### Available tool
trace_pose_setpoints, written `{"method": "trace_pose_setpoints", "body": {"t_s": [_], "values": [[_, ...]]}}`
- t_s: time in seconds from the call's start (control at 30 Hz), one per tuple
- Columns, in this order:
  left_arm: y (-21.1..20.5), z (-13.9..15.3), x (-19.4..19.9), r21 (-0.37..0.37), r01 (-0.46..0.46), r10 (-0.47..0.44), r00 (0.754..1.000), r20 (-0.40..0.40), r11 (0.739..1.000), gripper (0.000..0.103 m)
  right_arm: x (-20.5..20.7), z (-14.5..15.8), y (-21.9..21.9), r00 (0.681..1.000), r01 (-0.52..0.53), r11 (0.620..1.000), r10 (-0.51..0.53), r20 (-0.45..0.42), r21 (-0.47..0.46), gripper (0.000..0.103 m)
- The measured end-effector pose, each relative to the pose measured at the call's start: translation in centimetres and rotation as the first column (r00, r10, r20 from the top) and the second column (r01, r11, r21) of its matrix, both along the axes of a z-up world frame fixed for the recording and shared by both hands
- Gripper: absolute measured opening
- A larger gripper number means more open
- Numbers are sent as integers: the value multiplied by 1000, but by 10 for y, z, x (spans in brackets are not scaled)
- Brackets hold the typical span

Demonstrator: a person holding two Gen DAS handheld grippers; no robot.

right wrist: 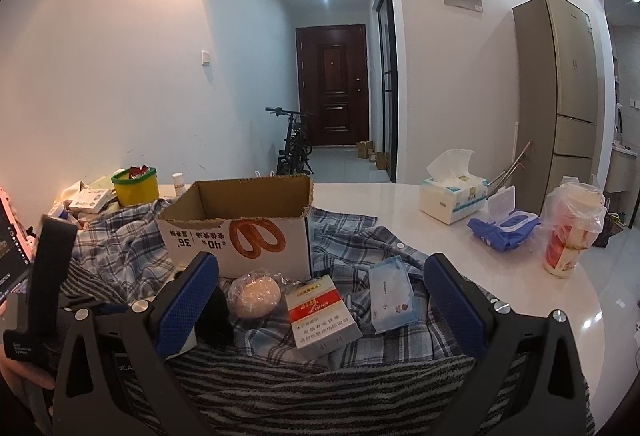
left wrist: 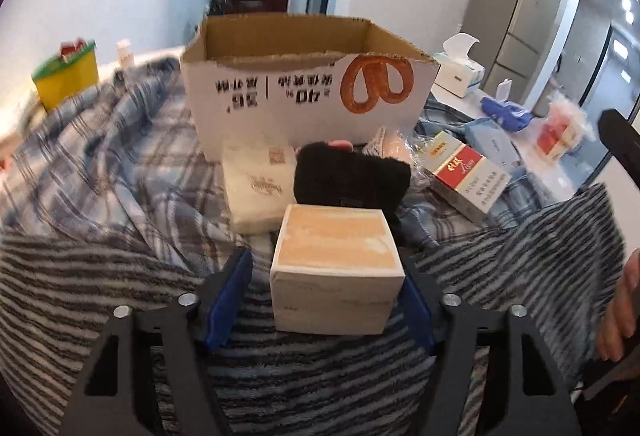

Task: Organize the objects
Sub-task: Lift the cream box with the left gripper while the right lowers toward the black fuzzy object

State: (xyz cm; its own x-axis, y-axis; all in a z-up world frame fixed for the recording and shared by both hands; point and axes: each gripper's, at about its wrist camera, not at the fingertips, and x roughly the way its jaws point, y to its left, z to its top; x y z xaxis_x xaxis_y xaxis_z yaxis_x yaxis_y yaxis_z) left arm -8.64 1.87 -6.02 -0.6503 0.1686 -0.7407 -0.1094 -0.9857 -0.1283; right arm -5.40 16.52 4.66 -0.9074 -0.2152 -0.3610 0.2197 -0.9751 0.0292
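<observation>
A small cream box with a tan top (left wrist: pixel 334 252) stands on a striped towel (left wrist: pixel 100 276), between the blue pads of my left gripper (left wrist: pixel 320 300). The right pad lies against the box's side and a narrow gap shows at the left pad, so the jaws are open around it. Behind it lie a black fuzzy item (left wrist: pixel 352 179), a white napkin pack (left wrist: pixel 256 187) and a red-and-white carton (left wrist: pixel 464 175). Further back stands an open cardboard box with a pretzel print (left wrist: pixel 304 95). My right gripper (right wrist: pixel 320 276) is wide open and empty, above the carton (right wrist: pixel 320 316) and a wrapped bun (right wrist: pixel 254 294).
A blue tissue pack (right wrist: pixel 390 296) lies on the plaid cloth. On the white table to the right are a tissue box (right wrist: pixel 452 195), a blue glove by a wipes tub (right wrist: pixel 500 228) and a bagged cup (right wrist: pixel 572 228). A yellow tub (right wrist: pixel 134 185) sits far left.
</observation>
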Motion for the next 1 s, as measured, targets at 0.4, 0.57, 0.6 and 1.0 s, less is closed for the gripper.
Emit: {"method": "trace_pose_setpoints", "body": {"t_s": [0.4,0.57,0.6,1.0], "values": [[-7,49,15,-9,-53,49,957,-285,999,53,-15,3,1,999,-21,999,23,43,-41,102],[-27,47,19,-10,-85,79,957,-278,996,53,-18,-3,-14,996,-54,997,58,72,-50,102],[-31,47,21,-16,-93,84,956,-281,996,53,-19,-4,-18,995,-59,997,63,80,-54,102],[-47,30,19,-8,-161,153,951,-268,987,53,-47,-38,-76,972,-150,987,136,191,61,93]]}}
